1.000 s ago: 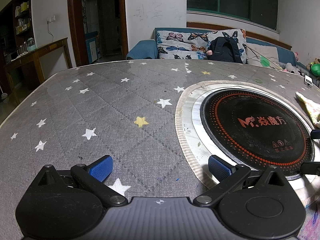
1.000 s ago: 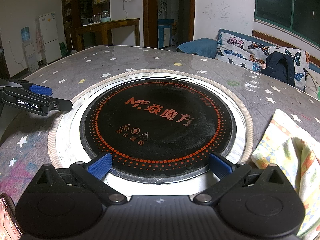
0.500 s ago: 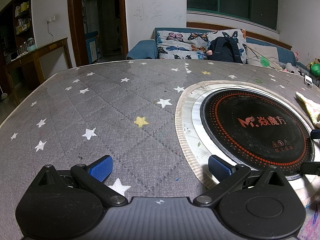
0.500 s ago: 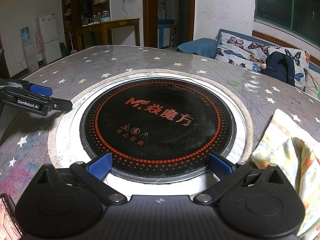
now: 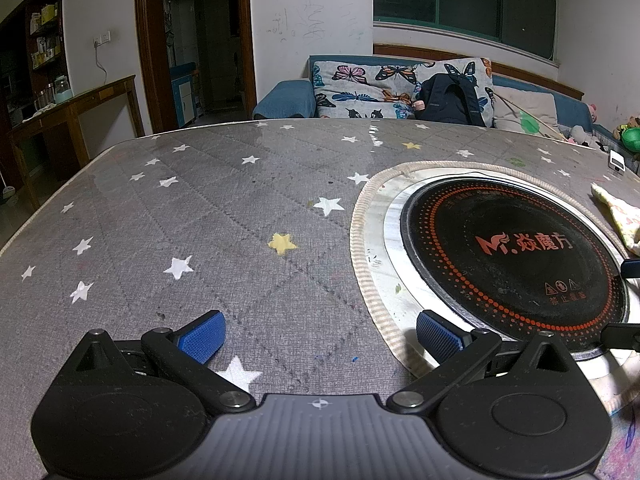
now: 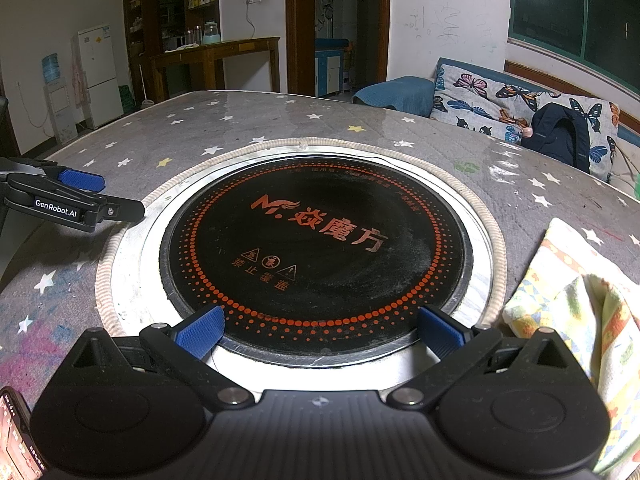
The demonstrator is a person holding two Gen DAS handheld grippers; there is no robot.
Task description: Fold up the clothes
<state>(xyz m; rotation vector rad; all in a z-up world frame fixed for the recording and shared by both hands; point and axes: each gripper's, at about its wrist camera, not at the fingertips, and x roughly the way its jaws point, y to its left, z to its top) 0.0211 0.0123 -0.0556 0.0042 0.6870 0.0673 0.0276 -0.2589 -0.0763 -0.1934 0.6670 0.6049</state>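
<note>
On my left wrist view the left gripper [image 5: 318,336] sat low over the bench [image 5: 224,216], its blue-padded fingers [image 5: 202,338] spread wide apart with nothing between them. Under that gap I saw only the grey, star-printed cover and the rope-edged rim of the round black cooktop [image 5: 512,256] set into the bench. The right-hand finger hung over that rim; the left-hand one was over bare cover.

On my right wrist view the right gripper [image 6: 320,334] was also spread wide and empty, poised at the near edge of the cooktop [image 6: 316,240], with both pads [image 6: 440,334] above the metal ring around the black glass. The left gripper [image 6: 76,200] showed at the left edge of this view, near the cooktop's rim.

The cloth to be folded [image 6: 576,312], a pale piece with yellow, green and orange print, lay bunched on the bench to the right of the cooktop, just beside the right gripper's right finger; I could not tell whether they touched. In the left view a part of it [image 5: 620,216] showed at the far right, beyond the cooktop and well apart from the left gripper. A sofa [image 5: 400,88] with butterfly cushions stood behind the bench.
</note>
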